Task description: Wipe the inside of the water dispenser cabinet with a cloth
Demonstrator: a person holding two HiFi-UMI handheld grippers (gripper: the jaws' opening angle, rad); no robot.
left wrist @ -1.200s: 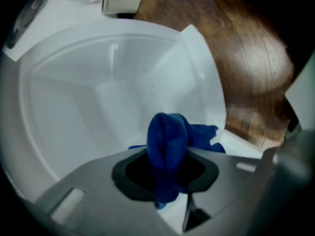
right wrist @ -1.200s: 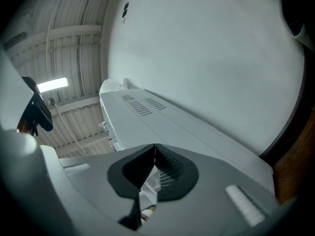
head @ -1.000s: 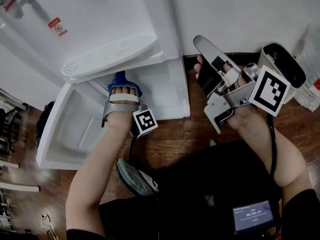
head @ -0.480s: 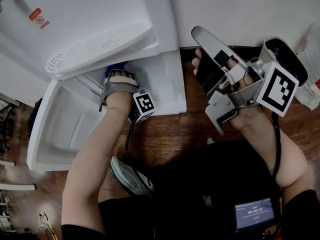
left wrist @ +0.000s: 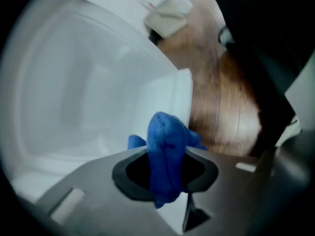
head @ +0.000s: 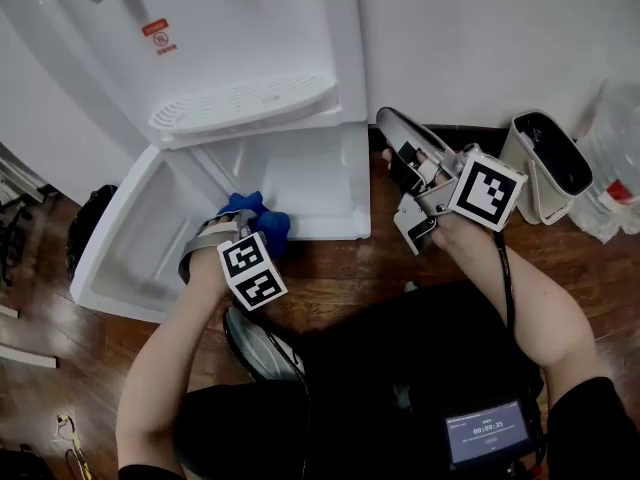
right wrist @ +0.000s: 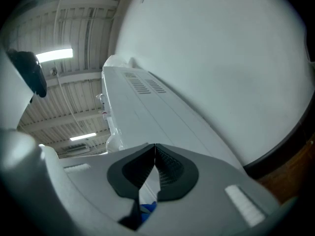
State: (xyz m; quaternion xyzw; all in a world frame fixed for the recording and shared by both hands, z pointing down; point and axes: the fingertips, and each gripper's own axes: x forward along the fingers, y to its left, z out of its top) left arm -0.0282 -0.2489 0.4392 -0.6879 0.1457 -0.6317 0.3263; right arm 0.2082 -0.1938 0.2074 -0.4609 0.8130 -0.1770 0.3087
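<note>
Cabinet [head: 300, 173] wipe, judged mid-step | left gripper [left wrist: 165, 167] clamped on blue cloth [head: 258, 218] at cabinet's front edge | right gripper [right wrist: 154, 151] closed, empty | next, probably: press cloth inward along inner walls.

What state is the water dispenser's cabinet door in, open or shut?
Open: the cabinet door is swung wide to the left in the head view, and the white cabinet interior behind it is exposed.

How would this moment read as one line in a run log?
left gripper: jaws shut on blue cloth | place: front of open cabinet | right gripper: jaws shut, empty, raised
</note>
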